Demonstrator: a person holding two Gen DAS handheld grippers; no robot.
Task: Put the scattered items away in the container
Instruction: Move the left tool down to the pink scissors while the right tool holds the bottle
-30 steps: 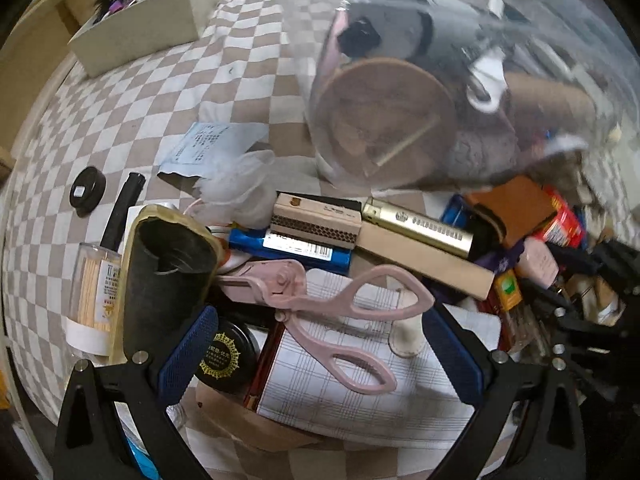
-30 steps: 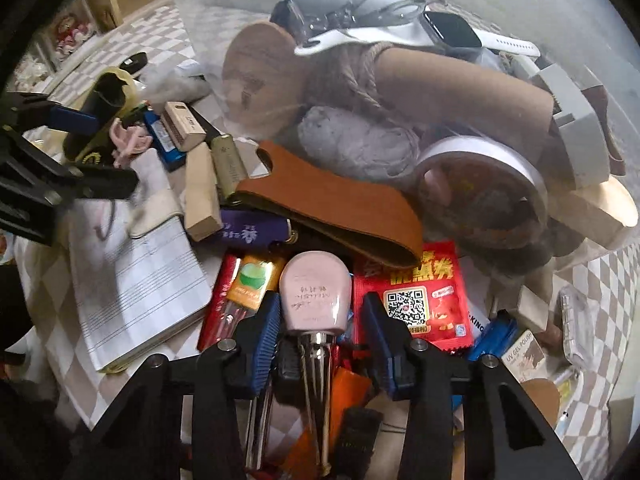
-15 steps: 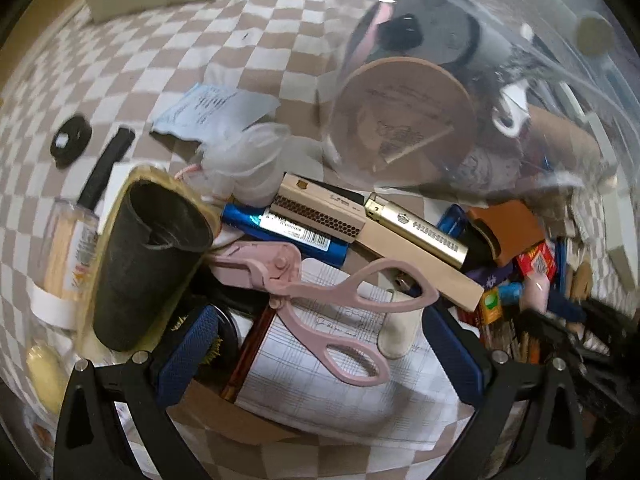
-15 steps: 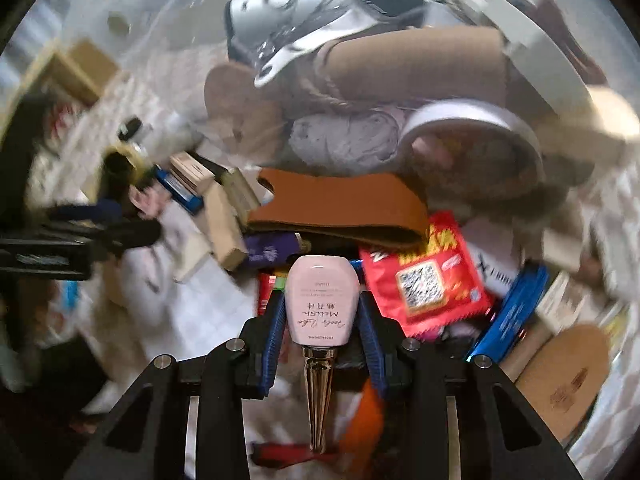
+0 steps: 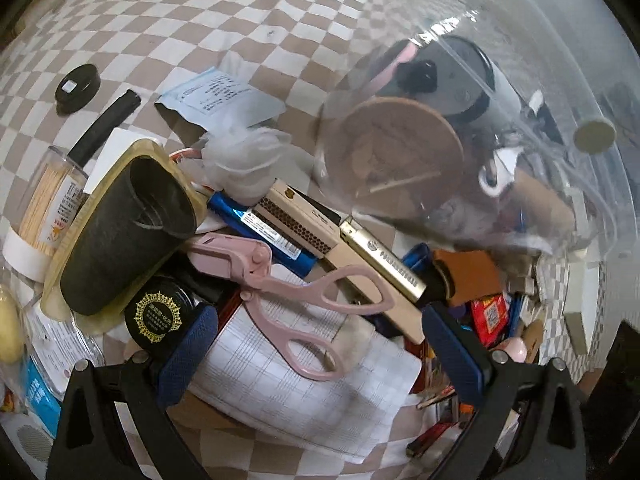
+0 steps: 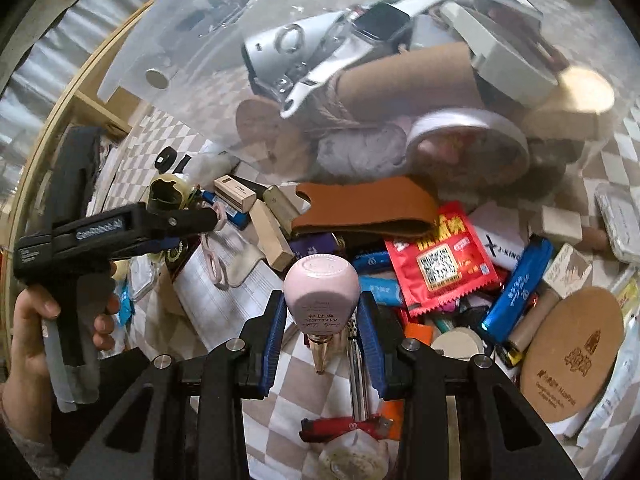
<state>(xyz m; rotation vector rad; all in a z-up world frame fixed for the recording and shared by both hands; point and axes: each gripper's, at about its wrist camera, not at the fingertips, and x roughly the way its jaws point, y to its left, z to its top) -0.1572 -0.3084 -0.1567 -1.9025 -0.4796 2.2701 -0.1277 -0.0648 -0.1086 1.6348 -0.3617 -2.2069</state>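
My right gripper (image 6: 320,312) is shut on a pink tube with a gold cap (image 6: 320,292) and holds it lifted above the pile. The clear plastic container (image 6: 360,80), partly filled with a cardboard roll, a watch and tape, lies ahead of it. My left gripper (image 5: 320,344) is open and hovers over pink scissors (image 5: 300,296) lying on a checked notebook (image 5: 304,396). The container also shows in the left wrist view (image 5: 460,140) at the upper right. The left gripper shows in the right wrist view (image 6: 132,228), held by a hand.
A dark cup (image 5: 124,232), a toothpick jar (image 5: 44,204), a black round tin (image 5: 160,312), a matchbox (image 5: 296,220) and a gold lighter (image 5: 380,260) crowd around the scissors. A red sachet (image 6: 440,256), brown leather sleeve (image 6: 360,208) and blue lighter (image 6: 516,288) lie on the checkered cloth.
My right gripper has lifted the pink tube out of the pile and tipped upward toward the container. My left gripper has shifted slightly over the scissors, still open.
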